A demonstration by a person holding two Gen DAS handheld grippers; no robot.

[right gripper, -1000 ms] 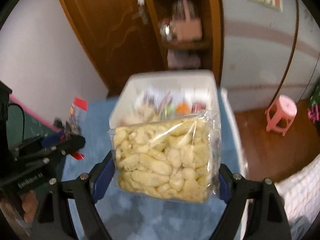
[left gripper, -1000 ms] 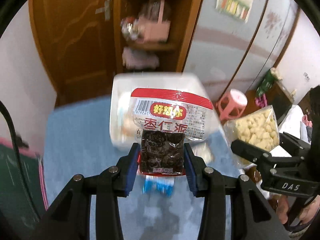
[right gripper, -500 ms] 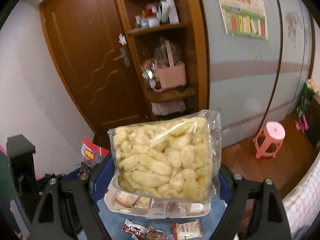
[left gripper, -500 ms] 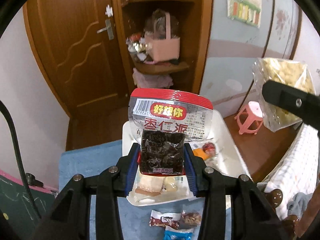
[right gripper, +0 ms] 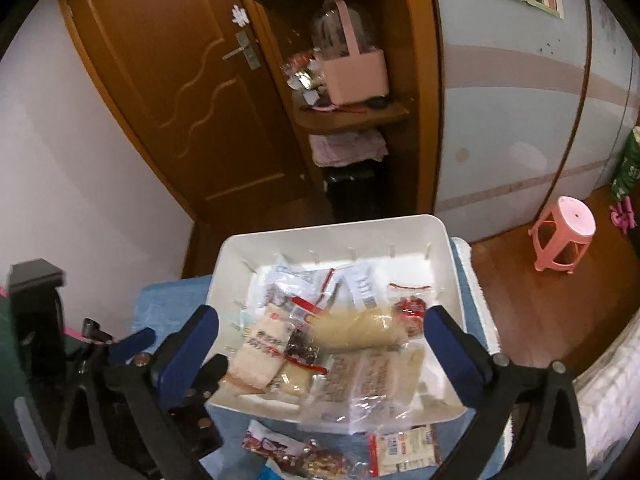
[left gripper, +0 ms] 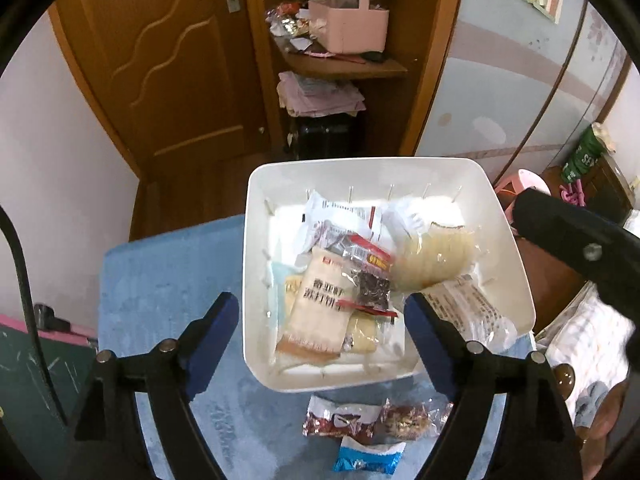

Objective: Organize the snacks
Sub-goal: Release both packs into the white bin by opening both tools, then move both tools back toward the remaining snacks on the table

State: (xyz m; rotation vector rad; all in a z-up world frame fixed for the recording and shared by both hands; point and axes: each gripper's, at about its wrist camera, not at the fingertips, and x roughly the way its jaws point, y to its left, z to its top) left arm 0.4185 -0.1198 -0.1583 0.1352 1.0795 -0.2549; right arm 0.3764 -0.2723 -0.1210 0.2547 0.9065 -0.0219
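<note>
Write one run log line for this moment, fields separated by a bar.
left gripper: open | right gripper: open | white bin: holds snacks | loose packets: on blue mat

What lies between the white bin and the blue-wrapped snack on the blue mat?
In the left wrist view, a red-brown snack packet and a clear bag of brown pieces lie between the white bin and the blue-wrapped snack.

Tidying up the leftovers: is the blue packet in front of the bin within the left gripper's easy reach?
Probably yes: the left gripper is open and empty, and the blue packet lies uncovered just below it.
</note>
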